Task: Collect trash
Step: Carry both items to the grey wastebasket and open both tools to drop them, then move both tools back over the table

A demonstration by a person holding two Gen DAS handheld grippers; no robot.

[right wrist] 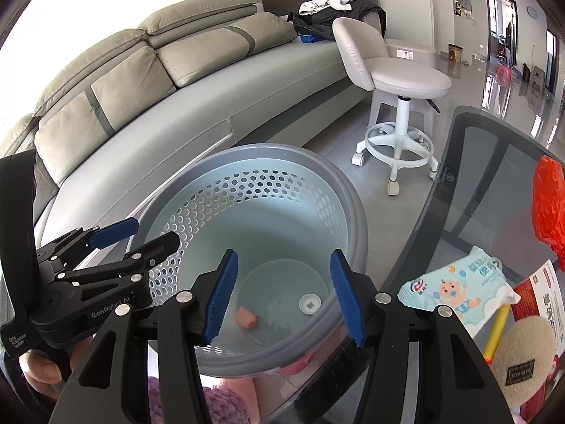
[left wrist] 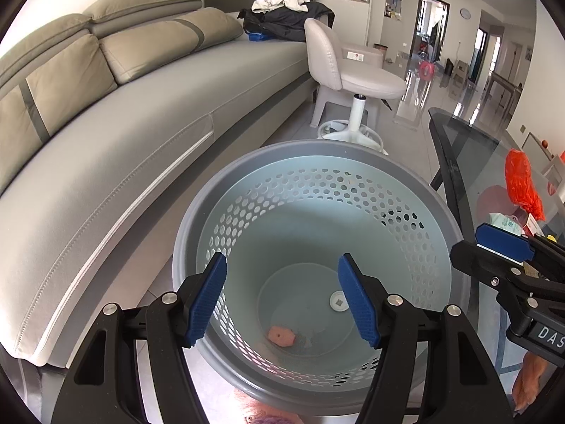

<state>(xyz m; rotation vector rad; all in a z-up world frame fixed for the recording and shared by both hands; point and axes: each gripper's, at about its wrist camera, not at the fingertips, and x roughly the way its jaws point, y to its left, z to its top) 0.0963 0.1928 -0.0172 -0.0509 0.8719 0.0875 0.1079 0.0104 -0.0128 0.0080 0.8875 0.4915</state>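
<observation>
I have both grippers hovering over the mouth of the grey basket (left wrist: 317,190), and both are spread wide with nothing between the pads: the left gripper (left wrist: 282,300) and the right gripper (right wrist: 279,296) each frame the basket floor. Down on that floor lies a small pink scrap (right wrist: 247,318), near the side closest to me, beside a round white sticker (right wrist: 310,304). I judge this to be the gap between drops, so the next job is to go back to the glass table (right wrist: 494,162) for more.

To do that well I would lift clear of the rim before swinging right, so that a finger does not catch the perforated wall and tip the basket. At the table's near edge, just beside my right fingers, lies the wet-wipe pack (right wrist: 459,286); it is soft and flat, so I would pinch it at one end. The orange plastic bag (right wrist: 549,208) sits further along the table's right side and should crumple easily.

Hard to judge: the red box (right wrist: 540,296) and the beige fuzzy item (right wrist: 522,364) are cut off at the frame edge, and I cannot tell which of them counts as trash. Something faint and clear-looking lies by the scrap; I cannot make it out.
</observation>
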